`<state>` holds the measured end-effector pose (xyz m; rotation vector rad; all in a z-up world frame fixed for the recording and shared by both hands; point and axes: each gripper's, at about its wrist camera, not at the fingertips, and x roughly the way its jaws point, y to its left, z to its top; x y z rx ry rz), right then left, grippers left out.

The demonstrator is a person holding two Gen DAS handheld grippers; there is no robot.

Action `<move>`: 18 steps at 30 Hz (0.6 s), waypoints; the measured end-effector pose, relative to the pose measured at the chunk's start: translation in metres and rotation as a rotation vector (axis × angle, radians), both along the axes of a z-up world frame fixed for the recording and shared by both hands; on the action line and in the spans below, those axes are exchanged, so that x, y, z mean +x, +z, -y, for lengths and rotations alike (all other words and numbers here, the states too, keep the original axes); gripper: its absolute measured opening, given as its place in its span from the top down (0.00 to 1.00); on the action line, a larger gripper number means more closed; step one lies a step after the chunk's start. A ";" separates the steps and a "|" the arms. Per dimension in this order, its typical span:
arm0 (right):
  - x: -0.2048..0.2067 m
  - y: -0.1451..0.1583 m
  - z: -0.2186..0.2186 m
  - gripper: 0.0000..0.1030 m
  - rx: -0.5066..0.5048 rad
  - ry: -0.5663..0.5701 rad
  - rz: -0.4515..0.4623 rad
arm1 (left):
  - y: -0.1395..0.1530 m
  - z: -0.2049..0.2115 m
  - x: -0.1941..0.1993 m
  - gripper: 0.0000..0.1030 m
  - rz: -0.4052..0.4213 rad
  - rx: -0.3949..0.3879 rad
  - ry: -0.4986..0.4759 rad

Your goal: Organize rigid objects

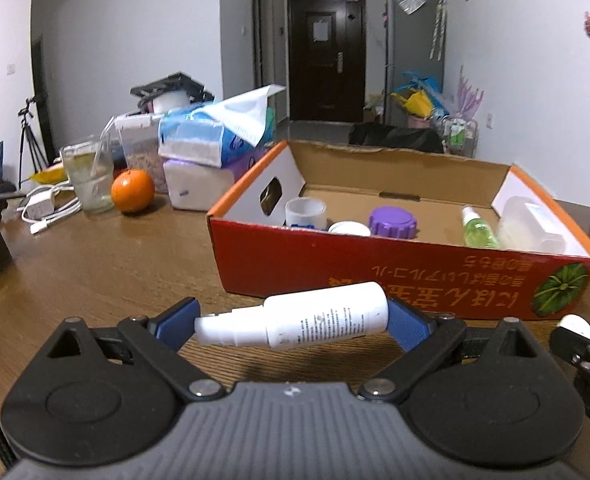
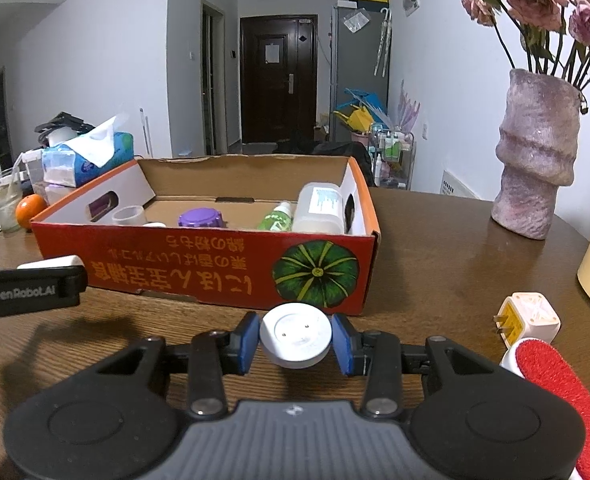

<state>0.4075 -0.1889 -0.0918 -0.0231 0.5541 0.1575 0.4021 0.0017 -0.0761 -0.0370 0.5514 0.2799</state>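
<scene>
Left claw (image 1: 293,320) clamps white spray bottle (image 1: 315,318); right claw (image 2: 295,340) clamps white disc (image 2: 295,336)

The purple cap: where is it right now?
The purple cap sits inside the red box, mid-floor, between a white lid on its left and the green spray bottle on its right.

Straight ahead of the tongs, white walls (image 2: 95,60) framed a dark brown door (image 2: 278,80); a grey refrigerator (image 2: 361,72) stood right of it, beyond the wooden table (image 2: 435,272).
</scene>
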 end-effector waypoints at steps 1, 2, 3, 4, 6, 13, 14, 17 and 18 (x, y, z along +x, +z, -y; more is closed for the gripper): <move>-0.002 0.001 -0.001 0.63 0.001 0.001 0.004 | 0.002 0.000 -0.003 0.03 0.007 0.004 -0.006; -0.004 0.002 -0.001 0.63 0.003 0.002 0.008 | 0.003 0.000 -0.006 0.03 0.014 0.007 -0.012; -0.006 0.004 -0.002 0.63 0.006 0.003 0.012 | 0.005 0.000 -0.008 0.03 0.020 0.010 -0.018; -0.008 0.006 -0.002 0.63 0.009 0.003 0.017 | 0.007 0.000 -0.011 0.03 0.026 0.013 -0.025; -0.011 0.009 -0.004 0.63 0.015 0.004 0.028 | 0.011 -0.001 -0.016 0.03 0.039 0.016 -0.038; -0.022 0.024 -0.007 0.63 0.044 0.002 0.069 | 0.026 -0.002 -0.024 0.03 0.082 0.010 -0.069; -0.023 0.026 -0.008 0.63 0.050 0.001 0.074 | 0.028 -0.002 -0.025 0.03 0.088 0.011 -0.073; -0.023 0.032 -0.010 0.63 0.065 -0.002 0.087 | 0.033 -0.001 -0.025 0.03 0.109 0.019 -0.084; -0.022 0.034 -0.011 0.63 0.069 -0.003 0.090 | 0.035 -0.001 -0.025 0.03 0.116 0.023 -0.085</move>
